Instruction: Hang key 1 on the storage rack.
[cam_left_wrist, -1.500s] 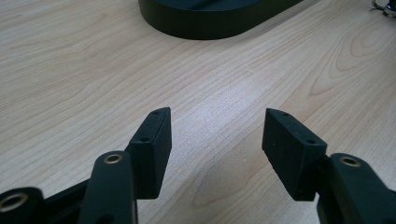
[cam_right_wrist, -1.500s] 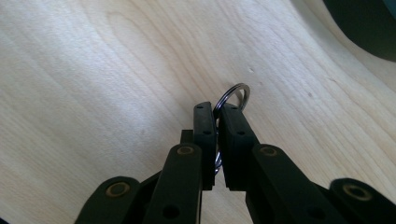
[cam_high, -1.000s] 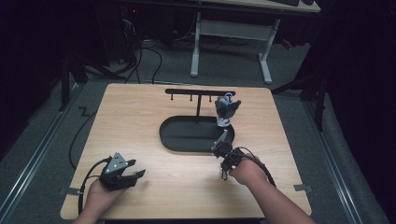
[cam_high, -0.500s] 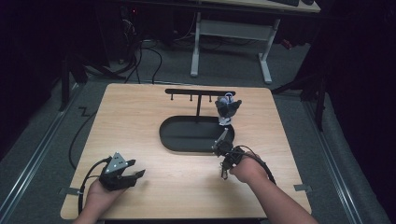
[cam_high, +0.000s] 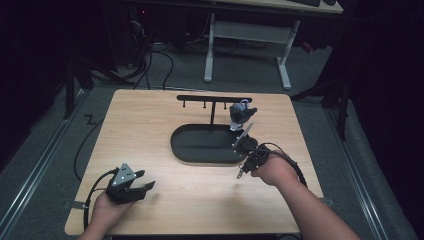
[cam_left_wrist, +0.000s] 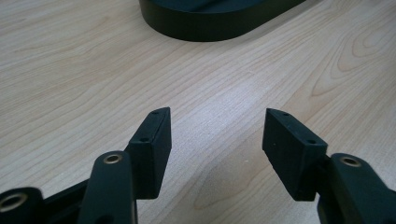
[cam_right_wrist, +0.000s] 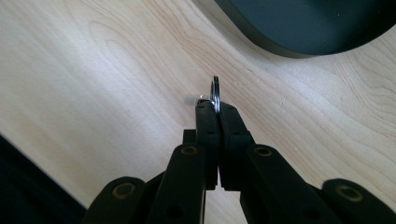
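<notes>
My right gripper (cam_right_wrist: 217, 109) is shut on a thin metal ring (cam_right_wrist: 215, 91), seen edge-on and sticking out past the jaw tips just above the wood. In the high view the right gripper (cam_high: 243, 167) points down-left beside the right end of a black oval tray (cam_high: 200, 150). A black T-shaped rack (cam_high: 212, 99) with small hooks rises from the tray. My left gripper (cam_left_wrist: 215, 126) is open, nothing between its jaws, low over the table. In the high view the left gripper (cam_high: 142, 187) sits near the front left corner.
A dark lumpy object (cam_high: 241, 114) with a blue spot sits by the rack's right end; what it is I cannot tell. The tray's rim (cam_right_wrist: 299, 49) lies just beyond the ring. Bare wood (cam_high: 145, 130) spreads left of the tray. A white-legged desk (cam_high: 250, 30) stands behind.
The right hand and its gripper have drifted slightly right and farther from the table's front edge, still holding the ring. The left gripper has stayed put.
</notes>
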